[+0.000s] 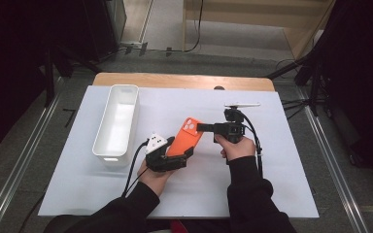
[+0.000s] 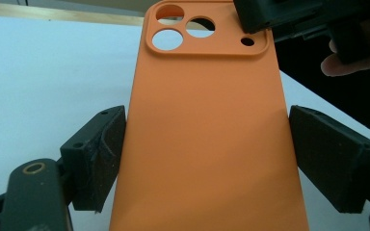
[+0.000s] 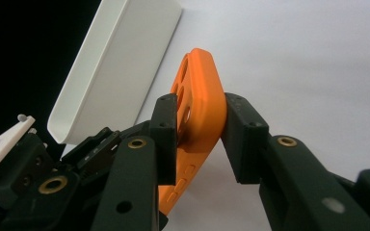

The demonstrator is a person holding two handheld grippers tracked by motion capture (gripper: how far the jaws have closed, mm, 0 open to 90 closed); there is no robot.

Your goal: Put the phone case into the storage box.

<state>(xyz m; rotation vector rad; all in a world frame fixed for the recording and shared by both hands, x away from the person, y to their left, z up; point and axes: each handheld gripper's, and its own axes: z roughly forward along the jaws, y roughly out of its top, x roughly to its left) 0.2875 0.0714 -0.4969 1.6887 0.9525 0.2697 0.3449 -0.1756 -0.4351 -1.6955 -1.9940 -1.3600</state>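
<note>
High view: the orange, soft-looking silicone phone case [image 1: 186, 137] is held above the white-covered surface [image 1: 272, 184], slanting between the two hands, just right of the long white rectangular plastic bin [image 1: 117, 122]. The left tongs [image 1: 177, 155] hold its lower end and the right tongs [image 1: 201, 127] reach in from the right to its upper, camera-cutout end. A white phone-like slab [image 1: 242, 104] sits on a small stand behind the right hand.

Left gripper view: the case's back [image 2: 207, 134] lies flat between the two black pads. The left pad touches its long edge; the right pad shows a sliver of gap, so the left tongs look partly apart, cradling the case more than clamping it. The right tongs [image 2: 270, 19] bite the top corner by the lens holes.

Right gripper view: the right tongs [image 3: 200, 127] are clamped on the case's rim [image 3: 204, 96], one pad on each face.

The case likely weighs very little and is flexible — it should bend or twist under a hard squeeze, though it is hardly fragile. Its matte skin probably grips well. The thick rim and corners appear to be the firmest places to hold; the thin back panel would buckle.
</note>
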